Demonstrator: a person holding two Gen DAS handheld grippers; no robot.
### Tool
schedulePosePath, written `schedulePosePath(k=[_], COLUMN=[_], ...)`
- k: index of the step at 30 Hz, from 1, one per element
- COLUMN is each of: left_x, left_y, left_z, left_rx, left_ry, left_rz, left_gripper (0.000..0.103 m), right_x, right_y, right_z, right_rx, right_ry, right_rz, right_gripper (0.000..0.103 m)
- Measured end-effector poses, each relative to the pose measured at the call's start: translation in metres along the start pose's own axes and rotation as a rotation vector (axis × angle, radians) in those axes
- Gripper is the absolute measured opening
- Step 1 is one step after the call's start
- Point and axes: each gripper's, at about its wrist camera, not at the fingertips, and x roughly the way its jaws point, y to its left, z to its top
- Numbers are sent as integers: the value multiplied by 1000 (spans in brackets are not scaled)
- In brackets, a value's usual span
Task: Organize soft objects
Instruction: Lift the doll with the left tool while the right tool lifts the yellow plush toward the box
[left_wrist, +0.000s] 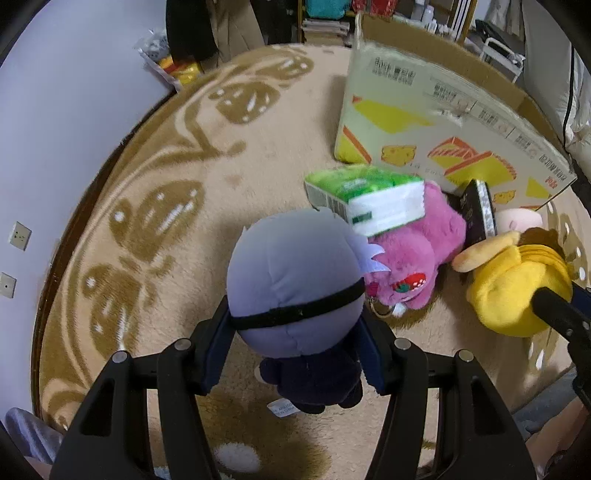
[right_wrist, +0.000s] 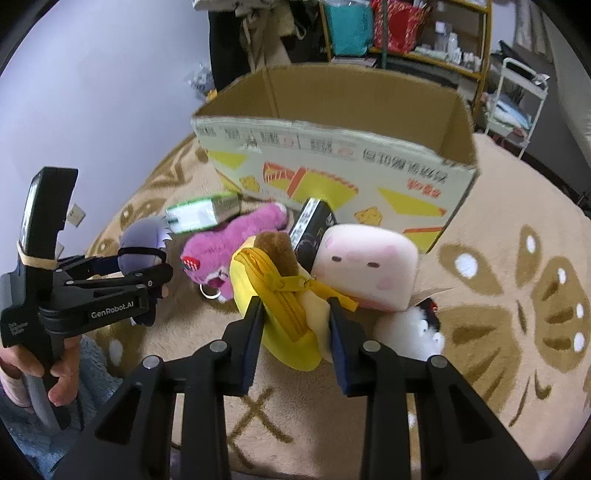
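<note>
My left gripper (left_wrist: 293, 332) is shut on a grey-haired plush doll (left_wrist: 295, 280) with a black headband and dark body, held just above the rug; it also shows in the right wrist view (right_wrist: 142, 245). My right gripper (right_wrist: 295, 321) is shut on a yellow zippered plush pouch (right_wrist: 280, 306), seen in the left wrist view (left_wrist: 517, 288) too. A pink plush bear (left_wrist: 413, 251) lies between them with a green tissue pack (left_wrist: 365, 195) on it. A pink-white square plush (right_wrist: 364, 264), a white-black plush (right_wrist: 413, 328) and a black box (right_wrist: 314, 229) lie by the pouch.
An open cardboard box (right_wrist: 332, 155) with yellow print stands on the beige patterned rug (left_wrist: 184, 206) right behind the pile. A white wall (left_wrist: 55, 110) is to the left. Shelves (right_wrist: 406, 37) and a white rack (right_wrist: 517, 99) stand behind.
</note>
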Motion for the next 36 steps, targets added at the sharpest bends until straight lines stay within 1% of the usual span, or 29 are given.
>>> schedulePosePath(k=[2,4,8,10,12,15,16,17,20,23,24,28,31,36], left_x=[-9,-23,-48,-58,-71,-85,-93,-98,-111,-123,-124,-134,-134,-133], left_y=[0,-2,-7,-8,-11,-12,-13,-14,-16,-22,-23,-32,-39,-46], left_z=[-1,-3,-6,-6,-8,-8,-9,-9,-6,-6,-4,2,9,25], left_rx=[-1,4,15,15,21,30,30,28,23,51,58,83,111,121], left_ry=[-35,-90,-195,-228,-283,-354,-394,-421,-500,-574,-586,-659,-682,-698], left_rz=[-4,-3,-8,-28,-38,-31,-23,-12,20,53,59,57,45,27], left_gripper=[59,59,59,59,59,59,59,59,59,59,59,59,59,59], right_x=[-9,-20,-44,-56,-64,-75,-77,-82,-91,-96,-96,-95,-93,-96], right_y=[-1,-2,-5,-5,-3,-2,1,2,8,10,10,9,3,-8], right_z=[-1,-2,-4,-5,-6,-8,-9,-10,-9,-6,-4,3,11,19], right_rx=[14,27,53,55,50,40,37,30,17,5,-2,-18,-9,3], right_ry=[-33,-72,-184,-242,-292,-352,-371,-405,-470,-504,-513,-521,-534,-572], right_rz=[-9,-21,-42,-44,-53,-66,-77,-95,-126,-150,-157,-168,-186,-221], right_gripper=[35,35,35,35,35,35,35,35,35,35,35,35,35,35])
